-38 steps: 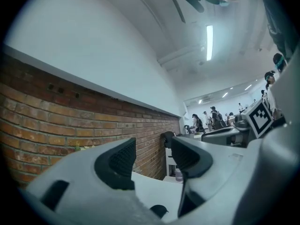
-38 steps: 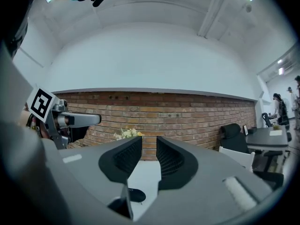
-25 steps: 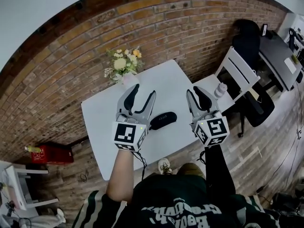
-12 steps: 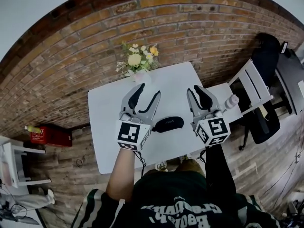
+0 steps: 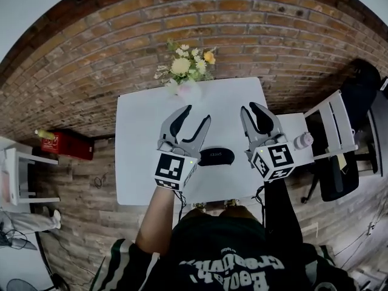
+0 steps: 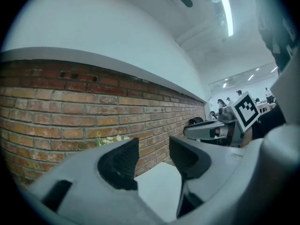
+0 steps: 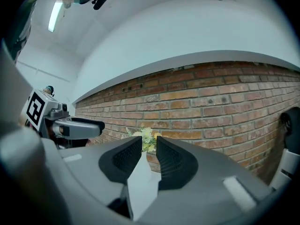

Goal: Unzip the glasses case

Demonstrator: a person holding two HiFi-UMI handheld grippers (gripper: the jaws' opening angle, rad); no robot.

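Note:
The black glasses case (image 5: 216, 156) lies zipped shut near the front edge of the white table (image 5: 139, 162). It sits between my two grippers and below them, and neither touches it. My left gripper (image 5: 195, 116) hovers over the table to the left of the case. Its jaws have just been closing a little but still stand apart with nothing between them (image 6: 153, 156). My right gripper (image 5: 251, 108) hovers to the right of the case. Its jaws show a narrow gap and are empty (image 7: 148, 156). Both grippers point level toward the brick wall.
A vase of yellow and white flowers (image 5: 185, 65) stands at the table's far edge against the brick wall (image 5: 242, 17). A small white side table (image 5: 330, 126) with a bottle (image 5: 301, 140) stands to the right. A red box (image 5: 57, 143) sits on the floor at the left.
Both grippers have moved forward over the table toward the wall, so the case now lies back between their bodies. The left jaws have narrowed slightly.

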